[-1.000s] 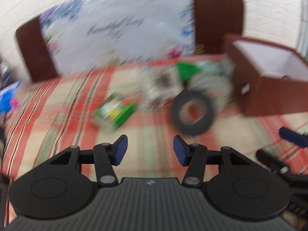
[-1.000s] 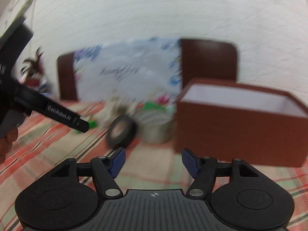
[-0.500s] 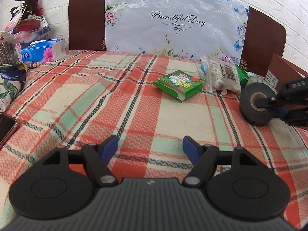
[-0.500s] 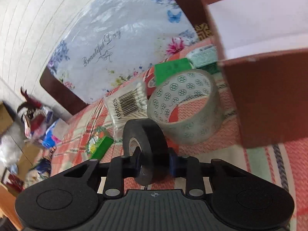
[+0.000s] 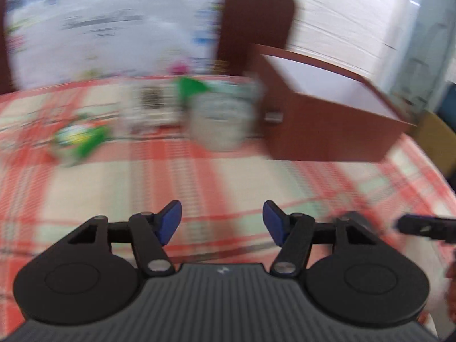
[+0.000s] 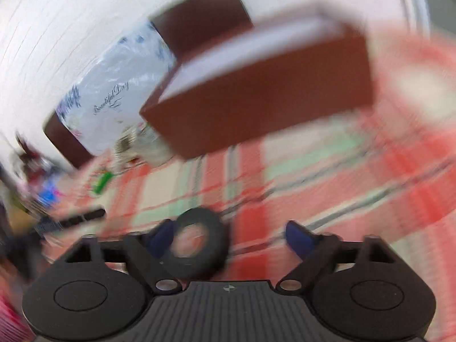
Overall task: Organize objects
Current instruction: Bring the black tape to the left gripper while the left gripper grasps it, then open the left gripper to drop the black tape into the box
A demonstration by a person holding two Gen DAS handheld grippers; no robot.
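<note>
Both views are blurred by motion. My right gripper (image 6: 229,236) is open; the black tape roll (image 6: 196,245) sits loose between its fingers, against the left finger (image 6: 161,236). The brown box (image 6: 265,97) with a white inside stands just beyond, and shows in the left wrist view (image 5: 327,114). My left gripper (image 5: 222,221) is open and empty above the checked cloth. Ahead of it are the clear tape roll (image 5: 219,122), a bag of cotton swabs (image 5: 151,105) and a green packet (image 5: 79,136). The right gripper's finger (image 5: 424,228) shows at the right edge.
The red and green checked cloth (image 5: 199,176) covers the surface. A brown headboard with a floral plastic sheet (image 6: 114,97) stands behind. Clutter sits at the far left of the right wrist view (image 6: 42,188).
My right gripper has opened and let go of the black tape roll, and has swung toward the box. My left gripper has swung right, facing the clear tape and box.
</note>
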